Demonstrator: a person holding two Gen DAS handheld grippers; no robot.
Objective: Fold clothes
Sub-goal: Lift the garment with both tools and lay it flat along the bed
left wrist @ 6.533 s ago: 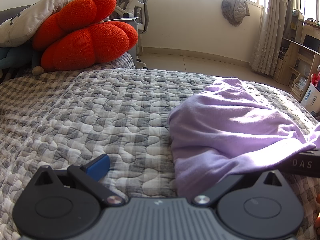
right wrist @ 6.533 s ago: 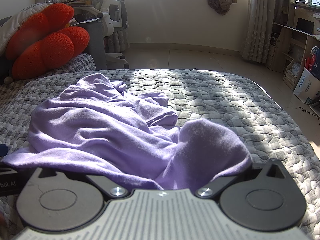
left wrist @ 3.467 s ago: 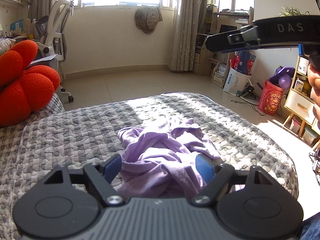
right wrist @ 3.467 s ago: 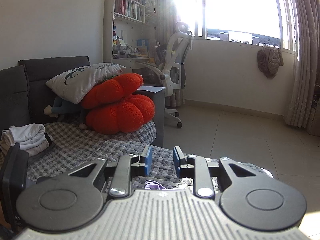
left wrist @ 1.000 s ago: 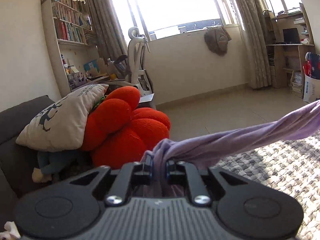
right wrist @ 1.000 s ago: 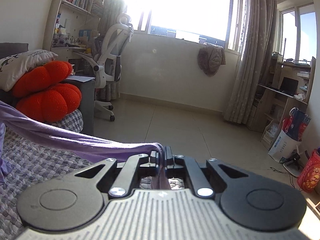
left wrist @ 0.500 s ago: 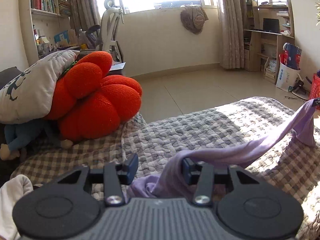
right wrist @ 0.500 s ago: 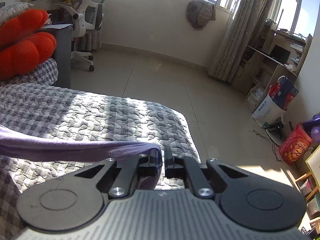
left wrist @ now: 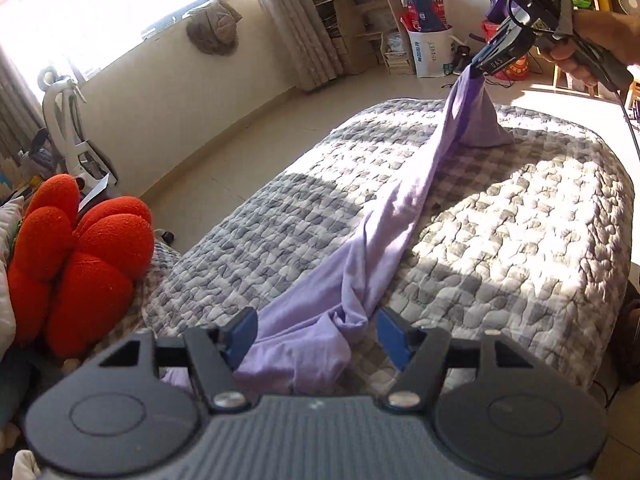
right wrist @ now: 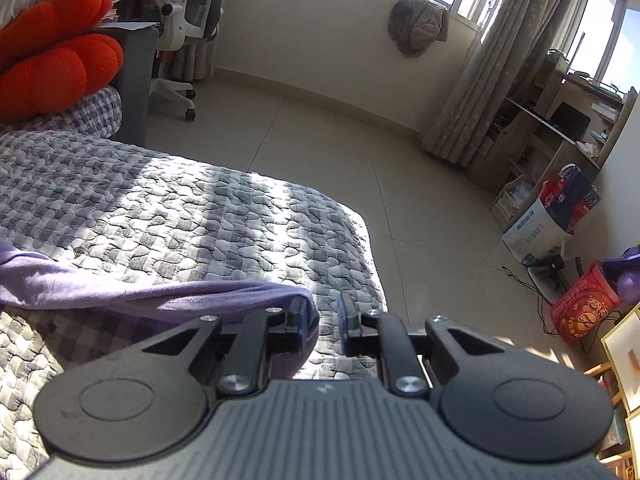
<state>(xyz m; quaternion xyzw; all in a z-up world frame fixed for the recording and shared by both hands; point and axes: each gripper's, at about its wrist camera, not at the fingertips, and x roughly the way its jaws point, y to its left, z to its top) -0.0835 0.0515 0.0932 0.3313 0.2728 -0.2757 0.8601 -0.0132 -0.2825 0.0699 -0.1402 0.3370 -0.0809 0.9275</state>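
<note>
Spreading apart, my left claw (left wrist: 312,330) has its blue pads wide on either side of the bunched near end of the purple garment (left wrist: 384,216), which lies loose between them on the bed (left wrist: 520,240). My right claw (right wrist: 322,322) is opening too; the cloth's far end drapes against its left finger (right wrist: 298,322), and the gap between the pads looks bare. From the left view that end still hangs in a peak from the right claw's tip (left wrist: 486,66), above the bed's far corner. Between the two the garment runs as a twisted strip across the grey checked quilt. An orange lobed cushion (left wrist: 76,256) sits at the bed's left end, clear of the cloth. Beyond are a tiled floor (right wrist: 360,160), a white office chair (right wrist: 188,12), curtains (right wrist: 468,92), and wooden shelves (right wrist: 560,120) with bags (right wrist: 560,208) at their foot.
</note>
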